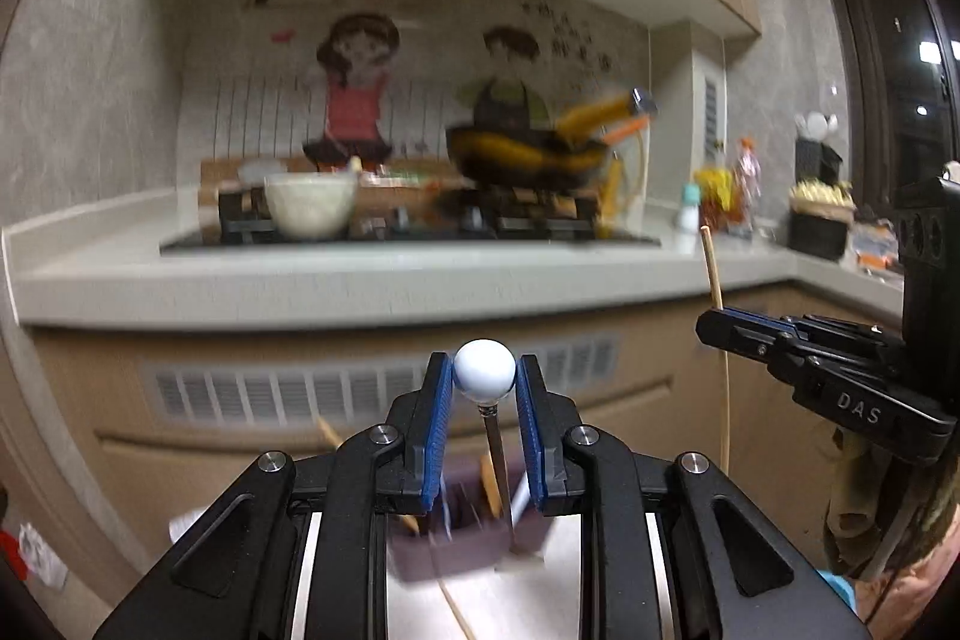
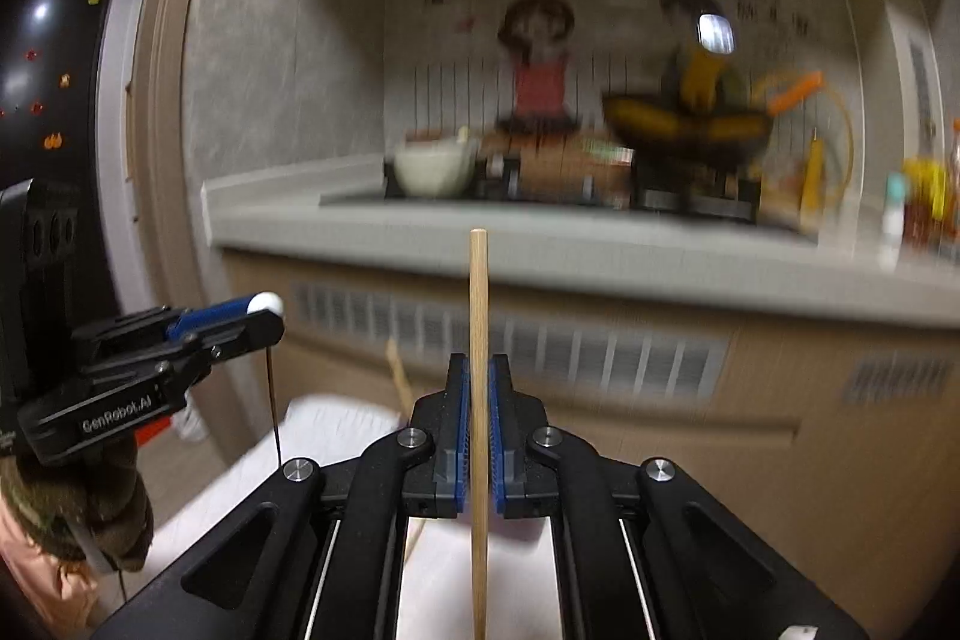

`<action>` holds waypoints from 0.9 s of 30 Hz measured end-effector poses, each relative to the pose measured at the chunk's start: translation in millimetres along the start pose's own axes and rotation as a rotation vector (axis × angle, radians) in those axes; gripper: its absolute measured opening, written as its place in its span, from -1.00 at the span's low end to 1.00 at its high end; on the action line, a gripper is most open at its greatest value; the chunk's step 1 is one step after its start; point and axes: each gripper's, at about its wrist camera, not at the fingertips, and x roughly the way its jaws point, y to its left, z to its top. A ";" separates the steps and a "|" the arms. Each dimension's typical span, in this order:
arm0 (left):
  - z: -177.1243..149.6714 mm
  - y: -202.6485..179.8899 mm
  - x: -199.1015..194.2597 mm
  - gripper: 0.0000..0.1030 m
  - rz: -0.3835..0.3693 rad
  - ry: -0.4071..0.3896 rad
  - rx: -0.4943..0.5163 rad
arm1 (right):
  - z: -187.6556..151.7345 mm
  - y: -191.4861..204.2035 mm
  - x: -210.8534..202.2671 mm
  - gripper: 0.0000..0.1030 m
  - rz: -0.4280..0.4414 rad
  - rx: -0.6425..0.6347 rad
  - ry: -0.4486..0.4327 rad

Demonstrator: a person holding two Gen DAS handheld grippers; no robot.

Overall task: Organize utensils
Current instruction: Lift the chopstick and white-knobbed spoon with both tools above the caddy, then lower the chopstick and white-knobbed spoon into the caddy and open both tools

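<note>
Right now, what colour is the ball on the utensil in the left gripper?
White ball, on a thin metal stem, clamped in the left gripper. Clearest in the left wrist view.
</note>
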 end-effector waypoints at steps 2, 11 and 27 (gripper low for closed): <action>11.0 6.5 10.8 -0.56 0.006 -0.025 -0.001 | 15.6 -5.5 9.3 -0.88 -0.010 0.004 -0.029; 17.6 28.2 56.0 -0.56 0.017 -0.026 -0.021 | 43.8 -21.0 56.4 -0.88 -0.017 0.041 -0.112; -54.8 52.3 151.0 -0.56 0.032 0.153 -0.082 | -11.2 -28.4 156.1 -0.88 -0.050 0.083 -0.064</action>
